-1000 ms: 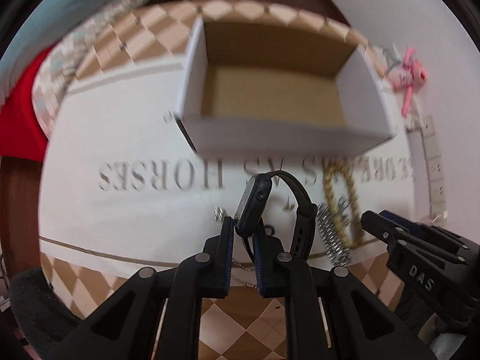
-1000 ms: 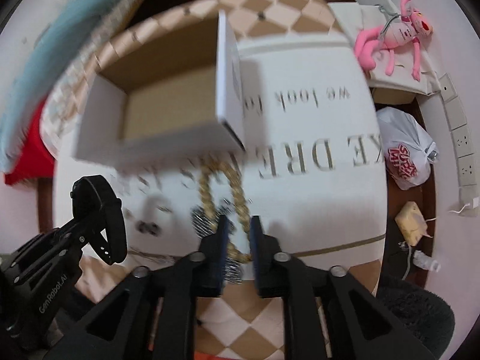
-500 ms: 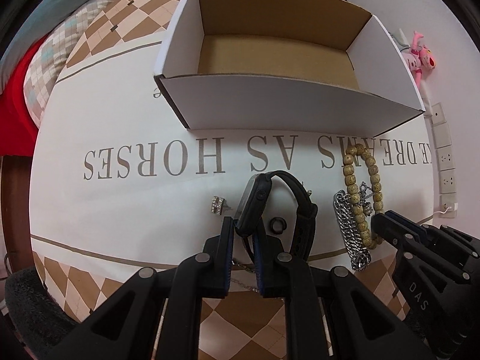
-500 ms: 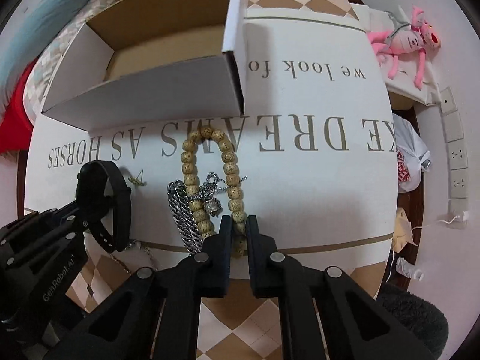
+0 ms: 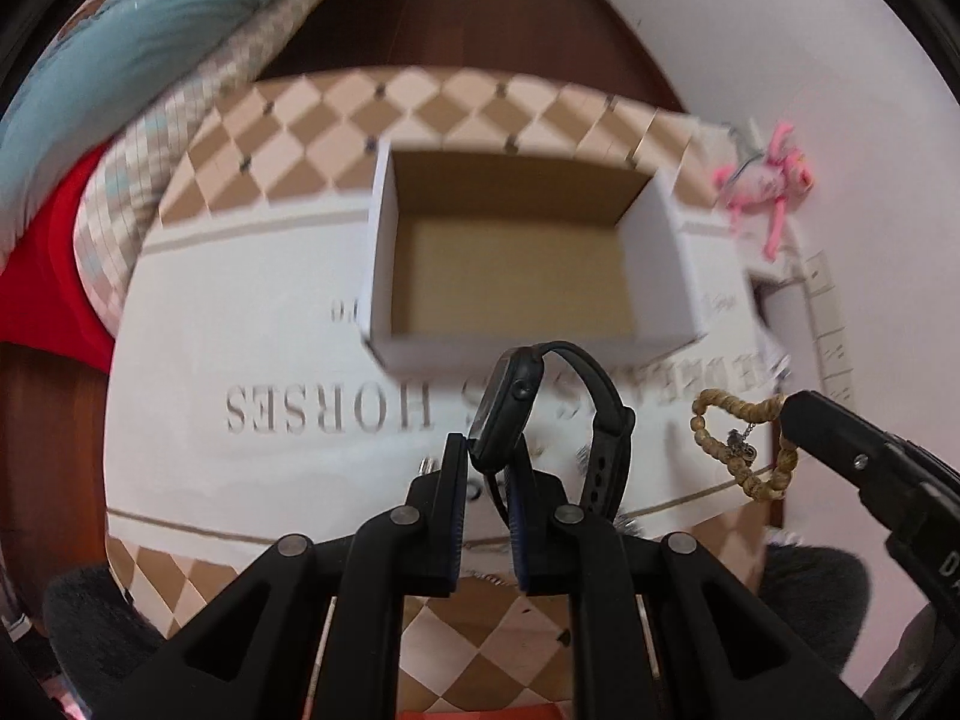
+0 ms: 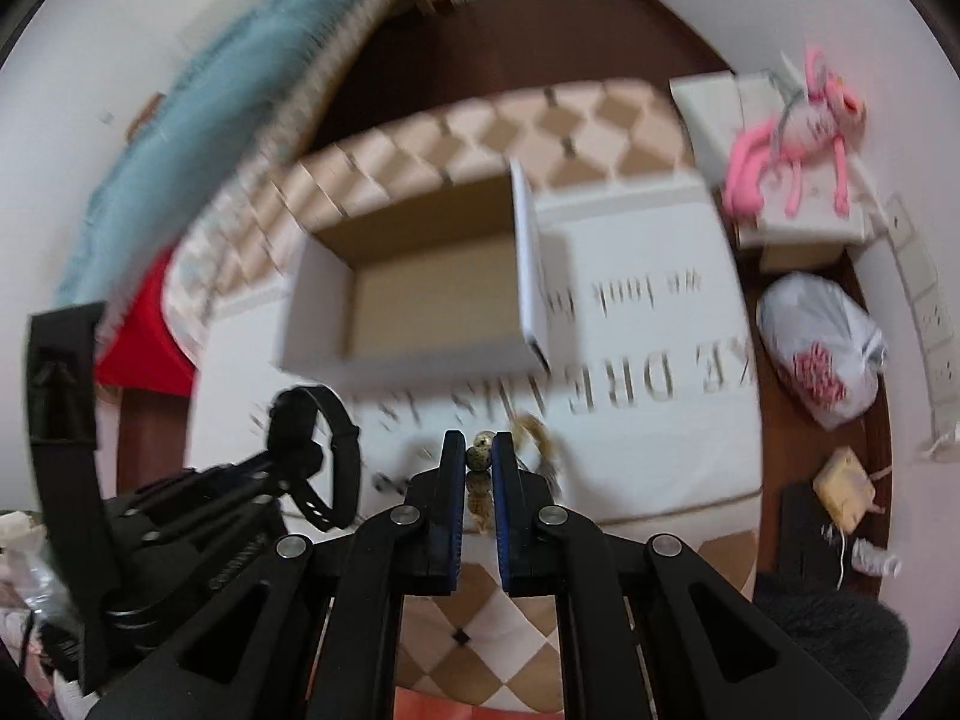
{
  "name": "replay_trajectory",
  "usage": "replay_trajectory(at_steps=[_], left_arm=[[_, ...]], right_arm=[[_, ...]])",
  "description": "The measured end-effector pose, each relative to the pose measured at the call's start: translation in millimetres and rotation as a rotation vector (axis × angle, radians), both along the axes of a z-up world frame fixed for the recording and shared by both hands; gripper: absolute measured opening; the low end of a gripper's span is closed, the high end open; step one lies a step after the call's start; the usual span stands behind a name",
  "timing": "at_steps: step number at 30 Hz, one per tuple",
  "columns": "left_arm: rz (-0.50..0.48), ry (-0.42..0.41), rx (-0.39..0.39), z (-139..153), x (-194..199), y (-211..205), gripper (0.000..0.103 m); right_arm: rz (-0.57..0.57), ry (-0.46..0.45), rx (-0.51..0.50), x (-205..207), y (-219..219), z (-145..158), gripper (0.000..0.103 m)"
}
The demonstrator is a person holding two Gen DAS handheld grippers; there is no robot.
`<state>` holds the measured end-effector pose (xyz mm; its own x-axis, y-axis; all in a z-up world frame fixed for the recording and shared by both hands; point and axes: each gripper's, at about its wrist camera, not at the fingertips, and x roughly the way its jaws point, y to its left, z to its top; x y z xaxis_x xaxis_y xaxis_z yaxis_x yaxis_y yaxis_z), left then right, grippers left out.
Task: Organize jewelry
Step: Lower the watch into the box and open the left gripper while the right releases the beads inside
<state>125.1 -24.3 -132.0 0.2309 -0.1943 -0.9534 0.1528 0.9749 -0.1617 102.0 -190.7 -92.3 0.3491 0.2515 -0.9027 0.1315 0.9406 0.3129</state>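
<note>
Clamping the case of a black watch (image 5: 507,405), the left gripper (image 5: 486,462) holds it lifted clear of the tabletop (image 5: 180,372), with the strap looping off to the right side of the fingers. The right gripper (image 6: 480,459) is pinched shut on one bead of a bead bracelet (image 5: 741,444), and in the left view the rest of the loop hangs free below it, with what looks like a small silver piece caught inside the loop.

Ahead of both grippers, toward the far edge of the tabletop, stands an open cardboard box (image 5: 528,336); no jewelry shows in the part of its floor that is in view. Small items lie on the white cloth just under the left gripper, but blur makes them hard to name.

Both pieces look on their way to the box, and neither is over it yet. Judging from the grips, the weak point is the right one: a single round bead between flat pads could roll out, dropping the bracelet short of the box. The dangling loop, or the snagged silver piece, could also catch on the near wall and tip or drag the light box. The watch is held by its narrow edge, so it could pivot and slip if swung quickly. The two grippers are close and could bump over the opening.
</note>
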Motion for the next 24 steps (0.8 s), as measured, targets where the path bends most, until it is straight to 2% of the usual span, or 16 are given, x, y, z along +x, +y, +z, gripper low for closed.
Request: replay_trajectory(at_steps=[3,7,11,15,16,17,19,21,23,24], left_arm=[[-0.001,-0.029,-0.028,20,17,5,0.01],[-0.014,-0.036,-0.021,25,54,0,0.01],[-0.01,-0.002,0.001,10,90,2,0.01],[-0.014,0.039,-0.012,0,114,2,0.014],[-0.012,0.05,0.002,-2,120,1,0.026],[-0.009,0.056,0.016,-4,123,1,0.053],[-0.002,0.058,0.032,-4,128,0,0.085],[0.001,0.049,0.031,-2,130,1,0.085],[0.01,0.043,0.043,0,129,4,0.088],[0.014,0.039,0.048,1,127,6,0.09]], right_arm=[[0.003,-0.052,0.019,23,9,32,0.009],[0.025,-0.097,0.011,52,17,53,0.009],[0.04,-0.092,-0.008,83,23,46,0.009],[0.057,-0.058,-0.026,112,29,28,0.009],[0.065,-0.036,-0.024,120,29,20,0.009],[0.05,-0.025,-0.019,125,27,15,0.01],[0.042,0.007,-0.031,134,24,4,0.01],[0.022,0.019,-0.042,136,18,-1,0.012],[0.011,0.026,-0.064,134,14,-4,0.025],[0.007,0.03,-0.058,131,11,-6,0.04]])
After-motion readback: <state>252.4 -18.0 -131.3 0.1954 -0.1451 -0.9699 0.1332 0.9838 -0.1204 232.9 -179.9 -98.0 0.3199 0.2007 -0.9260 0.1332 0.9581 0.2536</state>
